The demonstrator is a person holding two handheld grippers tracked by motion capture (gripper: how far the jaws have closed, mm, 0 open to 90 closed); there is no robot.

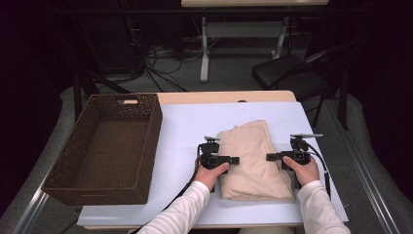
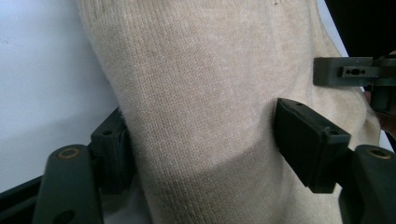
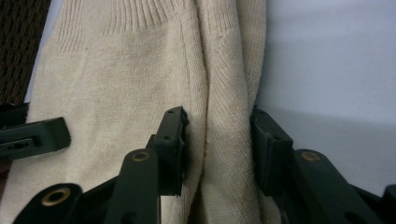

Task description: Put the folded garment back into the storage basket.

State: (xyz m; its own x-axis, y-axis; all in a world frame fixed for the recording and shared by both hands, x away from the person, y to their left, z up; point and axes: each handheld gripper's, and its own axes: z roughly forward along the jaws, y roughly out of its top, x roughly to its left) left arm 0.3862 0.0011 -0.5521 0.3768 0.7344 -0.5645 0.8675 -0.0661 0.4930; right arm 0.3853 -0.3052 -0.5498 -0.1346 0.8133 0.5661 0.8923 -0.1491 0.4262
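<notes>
1. White table covering (image 1: 185, 131) formed the work surface, with a dark floor, cables and a folding chair beyond it. A brown wicker basket (image 1: 104, 146) stood at the table's left end and held nothing visible.

2. The folded beige sweater (image 1: 253, 163) lay well to the right of the basket, apart from it, on the white covering. Its long axis ran from the person's edge of the table away toward the far edge, roughly parallel to the basket's long side.

3. The left gripper (image 1: 234, 159) met the sweater's basket-side edge; the right gripper (image 1: 271, 157) met the edge farther from the basket. Both pointed inward, toward each other, across the sweater's short axis.

4. Left gripper view: the jaws stood part closed around a fold of the sweater (image 2: 201, 116), both pads against the knit, which bulged between them. It was judged to be gripping the fabric.

5. Right gripper view: the jaws stood narrow, pinching the ribbed side edge of the sweater (image 3: 219, 140) between both pads.

6. Judgement: the governing relation was that the basket lay beyond the left gripper, square to the sweater's long axis. A sideways carry toward the basket would be led by the left hand, the nearer one, with the right trailing.
</notes>
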